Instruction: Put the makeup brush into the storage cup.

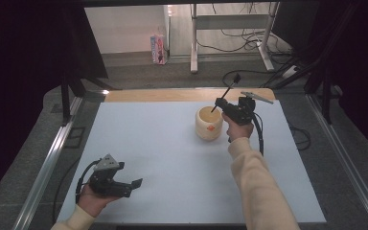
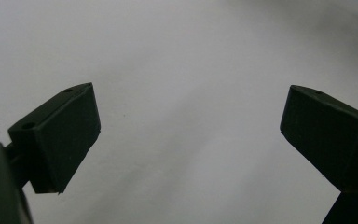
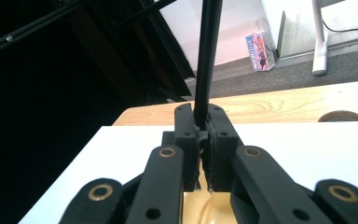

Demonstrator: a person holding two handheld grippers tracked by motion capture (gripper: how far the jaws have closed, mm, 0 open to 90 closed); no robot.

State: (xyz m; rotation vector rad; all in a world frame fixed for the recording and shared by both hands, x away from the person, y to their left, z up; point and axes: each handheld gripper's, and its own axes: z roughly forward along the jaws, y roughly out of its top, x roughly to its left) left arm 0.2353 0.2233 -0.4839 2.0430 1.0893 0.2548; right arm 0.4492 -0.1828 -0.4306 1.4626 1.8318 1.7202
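Near left: left gripper (image 1: 133,184) low over white mat (image 1: 163,163), jaws wide apart, nothing between; looks parked, idle

Far right: right gripper (image 1: 219,102) jaws pressed together on thin black stick (image 1: 226,92), lower end inside cream pot (image 1: 208,123); steep tilt suggests stirring or placing

We see a matt, pale, smooth sheet (image 1: 172,158) over a wooden table (image 1: 182,95). At its one o'clock sits a glossy cream pot (image 1: 209,123). The grippers' jaws look like matt black plastic, with brass-coloured pivots on the right gripper (image 3: 204,154).
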